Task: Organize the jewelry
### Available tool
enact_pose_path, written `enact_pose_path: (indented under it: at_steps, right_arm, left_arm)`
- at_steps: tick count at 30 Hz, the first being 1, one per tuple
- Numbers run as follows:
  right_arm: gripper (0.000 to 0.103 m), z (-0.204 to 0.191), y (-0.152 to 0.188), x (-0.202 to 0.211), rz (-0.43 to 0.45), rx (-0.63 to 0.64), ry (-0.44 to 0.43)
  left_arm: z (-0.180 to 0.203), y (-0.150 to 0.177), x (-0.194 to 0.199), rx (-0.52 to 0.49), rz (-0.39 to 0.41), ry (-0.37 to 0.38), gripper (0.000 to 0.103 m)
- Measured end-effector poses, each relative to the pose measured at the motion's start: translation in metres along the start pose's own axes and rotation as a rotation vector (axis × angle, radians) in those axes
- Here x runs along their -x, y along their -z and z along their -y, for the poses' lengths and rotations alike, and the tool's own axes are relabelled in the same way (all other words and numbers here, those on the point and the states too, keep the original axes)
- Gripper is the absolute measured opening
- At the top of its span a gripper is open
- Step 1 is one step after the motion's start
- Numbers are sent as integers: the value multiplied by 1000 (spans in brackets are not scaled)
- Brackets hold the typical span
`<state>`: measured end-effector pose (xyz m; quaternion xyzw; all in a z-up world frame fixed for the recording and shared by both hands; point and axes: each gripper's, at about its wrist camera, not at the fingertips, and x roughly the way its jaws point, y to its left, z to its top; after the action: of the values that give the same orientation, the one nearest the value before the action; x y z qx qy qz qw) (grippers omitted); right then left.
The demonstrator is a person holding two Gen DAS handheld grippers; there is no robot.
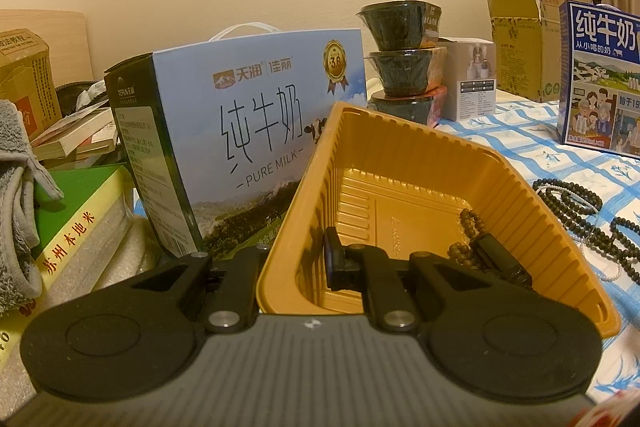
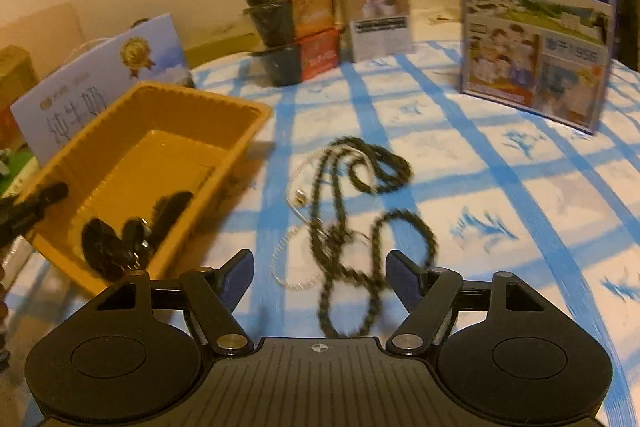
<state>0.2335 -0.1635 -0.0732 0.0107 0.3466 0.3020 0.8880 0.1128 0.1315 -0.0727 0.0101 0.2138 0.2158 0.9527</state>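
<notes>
An orange plastic tray (image 1: 400,163) stands tilted on the blue checked cloth; my left gripper (image 1: 296,259) is shut on its near left wall, one finger inside and one outside. Brown beads (image 1: 466,239) and a dark item lie in the tray's corner. The tray also shows in the right wrist view (image 2: 224,107), with dark jewelry (image 2: 132,227) inside. A long dark bead necklace (image 2: 360,219) and a thin white bead strand (image 2: 292,267) lie on the cloth just ahead of my right gripper (image 2: 320,279), which is open and empty above them. The necklace also shows in the left wrist view (image 1: 580,211).
A blue milk carton (image 1: 248,131) stands behind the tray. Stacked black bowls (image 2: 280,19), a small white box (image 2: 380,15) and a second milk carton (image 2: 536,15) stand at the back. Books and a grey towel (image 1: 20,187) lie left.
</notes>
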Motion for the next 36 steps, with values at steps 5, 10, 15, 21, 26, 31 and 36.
enact_pose_path:
  at_steps: [5, 10, 15, 21, 26, 31, 36]
  right_arm:
    - [51, -7, -16, -24, 14, 105, -53]
    - [33, -5, -27, -60, -26, 145, -87]
    - [21, 1, -28, -89, -52, 156, -84]
    - [19, 1, -33, -110, -50, 153, -65]
    - [16, -3, -38, -121, -33, 158, -51]
    - [12, -9, -37, -131, -50, 197, -21]
    - [10, -9, -35, -133, -43, 208, -1]
  left_arm:
    - [0, 0, 0, 0, 0, 0, 12]
    - [0, 0, 0, -3, -2, -1, 12]
    - [0, 1, -1, -7, -4, 0, 12]
    - [1, 0, -3, -14, -8, -1, 12]
    - [1, 0, -3, -15, -8, 0, 12]
    - [1, 0, -3, -14, -9, 1, 12]
    - [1, 0, -3, -15, -9, 0, 12]
